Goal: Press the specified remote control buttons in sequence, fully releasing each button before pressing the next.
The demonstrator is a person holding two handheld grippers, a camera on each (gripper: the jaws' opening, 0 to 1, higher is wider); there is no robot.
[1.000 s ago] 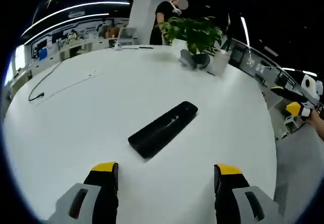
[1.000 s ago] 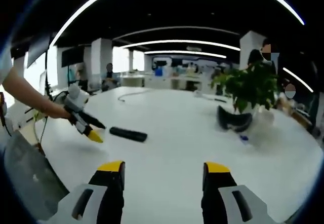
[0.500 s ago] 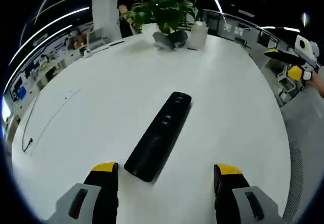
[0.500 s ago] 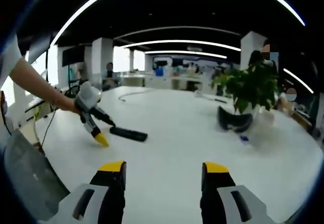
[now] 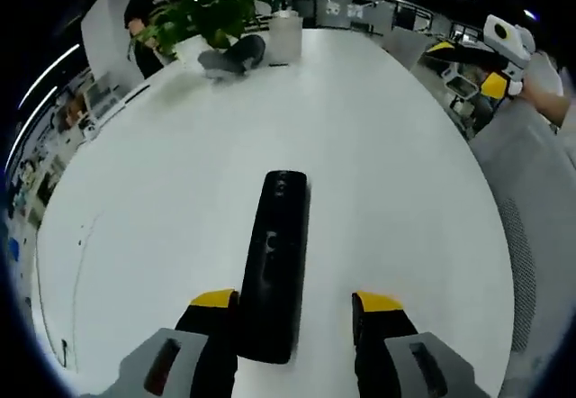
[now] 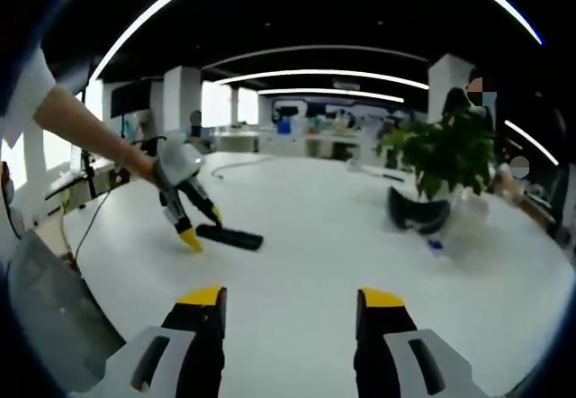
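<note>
A long black remote control point(image 5: 277, 258) lies flat on the round white table point(image 5: 387, 173), pointing away from me. My left gripper point(image 5: 295, 302) is open, and its yellow-tipped jaws stand on either side of the remote's near end. In the right gripper view the same remote point(image 6: 230, 237) lies at the left of the table, with the left gripper point(image 6: 202, 227), held by a hand, astride its left end. My right gripper point(image 6: 291, 299) is open with nothing between its jaws, well back from the remote. It also appears at the far right as the right gripper point(image 5: 468, 63).
A potted plant point(image 6: 441, 159) and a dark curved object point(image 6: 416, 213) stand at the far side, beside a white container point(image 5: 284, 36). A cable point(image 6: 236, 166) trails on the table. A grey chair point(image 5: 531, 200) sits by the edge. A person point(image 5: 144, 6) stands behind.
My left gripper has come down and forward over the remote, turning so the remote lies lengthwise between its jaws, which have narrowed a little. The right gripper has stayed in place.
</note>
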